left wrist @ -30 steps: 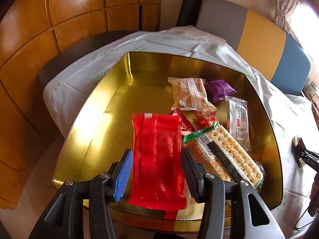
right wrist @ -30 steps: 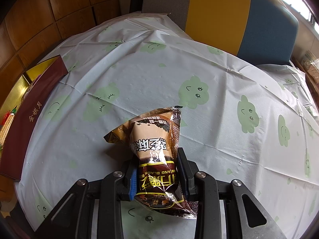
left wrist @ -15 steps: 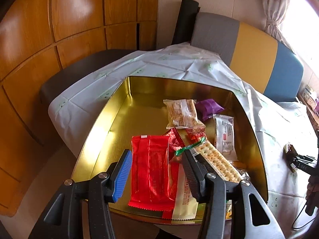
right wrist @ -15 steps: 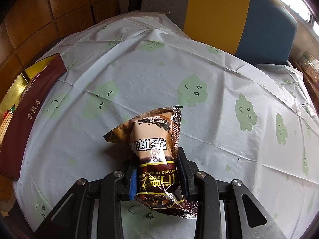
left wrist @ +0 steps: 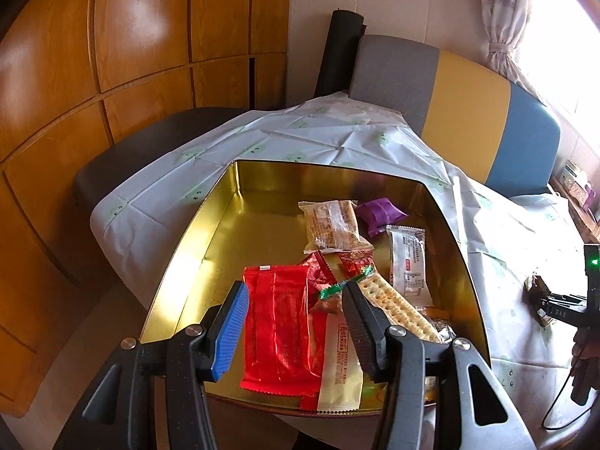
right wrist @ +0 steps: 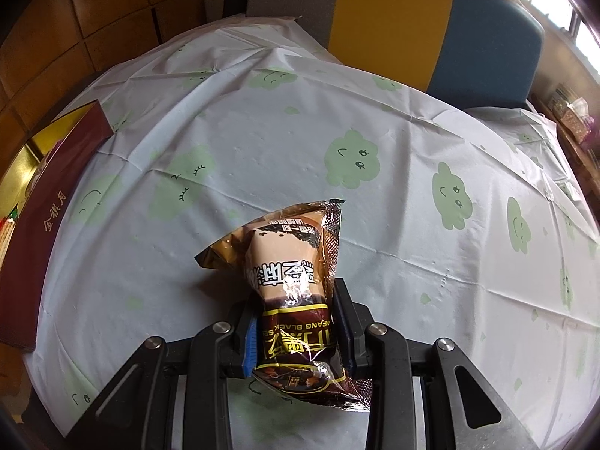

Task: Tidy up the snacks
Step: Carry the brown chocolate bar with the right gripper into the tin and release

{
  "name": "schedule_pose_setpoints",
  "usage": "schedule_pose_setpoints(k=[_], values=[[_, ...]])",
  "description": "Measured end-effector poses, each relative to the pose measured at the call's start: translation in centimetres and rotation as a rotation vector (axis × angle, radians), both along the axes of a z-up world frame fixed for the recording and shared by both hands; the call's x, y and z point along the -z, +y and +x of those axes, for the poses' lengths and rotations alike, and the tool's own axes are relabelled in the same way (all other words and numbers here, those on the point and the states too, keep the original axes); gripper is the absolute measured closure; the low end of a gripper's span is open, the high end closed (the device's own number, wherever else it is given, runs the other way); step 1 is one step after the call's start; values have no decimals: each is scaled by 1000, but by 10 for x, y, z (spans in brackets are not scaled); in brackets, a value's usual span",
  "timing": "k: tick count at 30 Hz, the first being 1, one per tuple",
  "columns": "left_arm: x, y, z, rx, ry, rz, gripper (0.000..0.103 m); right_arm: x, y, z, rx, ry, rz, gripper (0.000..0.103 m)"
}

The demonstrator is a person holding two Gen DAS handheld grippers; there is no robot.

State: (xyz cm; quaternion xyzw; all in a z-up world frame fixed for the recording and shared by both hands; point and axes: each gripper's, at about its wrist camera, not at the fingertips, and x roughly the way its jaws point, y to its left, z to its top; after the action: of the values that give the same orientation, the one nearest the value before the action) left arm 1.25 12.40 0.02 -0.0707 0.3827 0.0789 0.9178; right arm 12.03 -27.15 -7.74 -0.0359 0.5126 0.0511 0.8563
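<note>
"BLACK" on brown snack packet

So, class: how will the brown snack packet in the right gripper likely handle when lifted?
The brown snack packet looks puffed and crinkled, so probably light and squashy. Its glossy film may slip between the right gripper pads. Its free top end would likely flop.

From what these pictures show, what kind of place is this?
Probably a home dining corner: a table under a white plastic cloth with green cloud faces, a grey, yellow and blue upholstered chair back, wooden wall panels, and a tied curtain by the window.
</note>
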Motion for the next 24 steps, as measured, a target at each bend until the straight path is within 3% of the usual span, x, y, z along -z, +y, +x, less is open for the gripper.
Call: schedule_pose_setpoints(k=[11, 14, 17, 21, 23, 24], values=[[4, -11, -4, 50, 0, -13, 50, -4, -4, -12, 77, 36, 49, 69], [5, -17, -3, 70, 5, -18, 50, -6, -8, -17, 89, 55, 116, 65], [6, -21, -3, 83, 6, -20, 51, -10, -17, -21, 107, 62, 192, 53], [7, -24, -4, 93, 8, -19, 50, -14, -19, -22, 102, 60, 196, 52], [7, -23, -4, 94, 8, -18, 51, -14, -16, -23, 89, 58, 168, 53], [8, -23, -4, 93, 7, -17, 51, -12, -14, -24, 87, 57, 147, 69]])
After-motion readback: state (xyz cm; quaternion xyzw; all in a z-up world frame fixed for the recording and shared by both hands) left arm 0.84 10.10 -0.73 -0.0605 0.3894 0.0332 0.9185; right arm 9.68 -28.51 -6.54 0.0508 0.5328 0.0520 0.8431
